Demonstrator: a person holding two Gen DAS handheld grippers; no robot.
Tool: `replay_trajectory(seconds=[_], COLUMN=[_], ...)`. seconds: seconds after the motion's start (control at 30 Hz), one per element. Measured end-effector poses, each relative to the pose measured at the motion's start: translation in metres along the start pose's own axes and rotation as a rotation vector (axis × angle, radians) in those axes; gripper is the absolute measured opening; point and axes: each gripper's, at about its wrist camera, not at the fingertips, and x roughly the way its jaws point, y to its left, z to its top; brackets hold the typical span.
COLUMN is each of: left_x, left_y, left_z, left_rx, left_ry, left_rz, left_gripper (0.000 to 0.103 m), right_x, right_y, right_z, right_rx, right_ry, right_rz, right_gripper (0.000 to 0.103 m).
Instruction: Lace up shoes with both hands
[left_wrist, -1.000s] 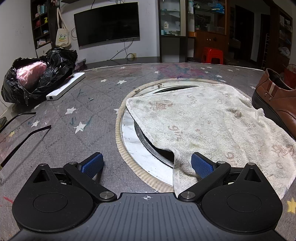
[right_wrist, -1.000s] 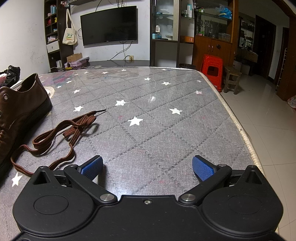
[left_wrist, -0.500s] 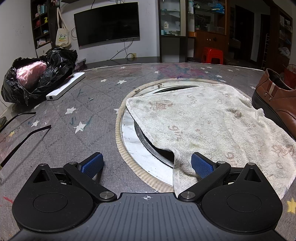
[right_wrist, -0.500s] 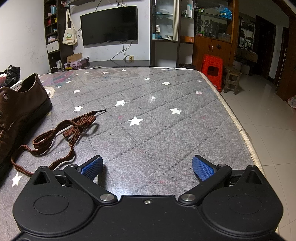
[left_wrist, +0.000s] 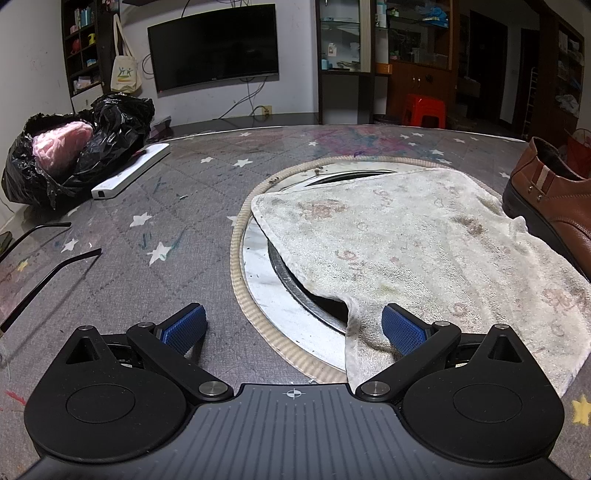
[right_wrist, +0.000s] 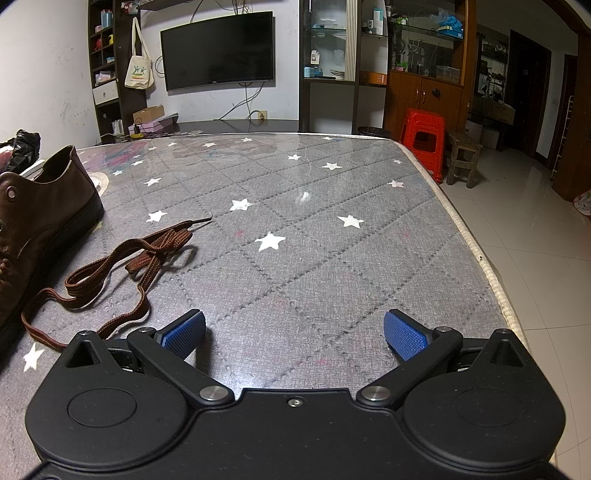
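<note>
A brown leather shoe (left_wrist: 550, 199) stands at the right edge of the left wrist view, its heel toward the far side. In the right wrist view the same kind of brown shoe (right_wrist: 40, 214) fills the left edge, with empty eyelets showing. A loose brown shoelace (right_wrist: 122, 266) lies tangled on the grey star-patterned table beside it, left of my right gripper (right_wrist: 295, 330). That gripper is open and holds nothing. My left gripper (left_wrist: 293, 326) is open too, low over the table, its right pad (left_wrist: 402, 328) at the edge of a dirty white towel (left_wrist: 424, 243).
The towel covers a round metal insert (left_wrist: 280, 295) ringed by a beige trim. A black plastic bag (left_wrist: 74, 158) with pink cloth, a white power strip (left_wrist: 129, 171) and glasses temples (left_wrist: 48, 273) lie at the left. The table's right edge (right_wrist: 476, 251) drops to a tiled floor.
</note>
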Motion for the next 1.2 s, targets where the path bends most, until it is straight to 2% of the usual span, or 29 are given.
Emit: replay_trajectory(seconds=[1.2], left_x=[0.000], left_y=[0.001], left_z=[0.000], left_rx=[-0.002], left_ry=[0.001], left_rz=[-0.002], left_gripper=[0.103], right_x=[-0.006], right_y=[-0.009], right_z=[-0.004], right_rx=[0.001], right_ry=[0.000], right_rz=[0.002], right_gripper=[0.103])
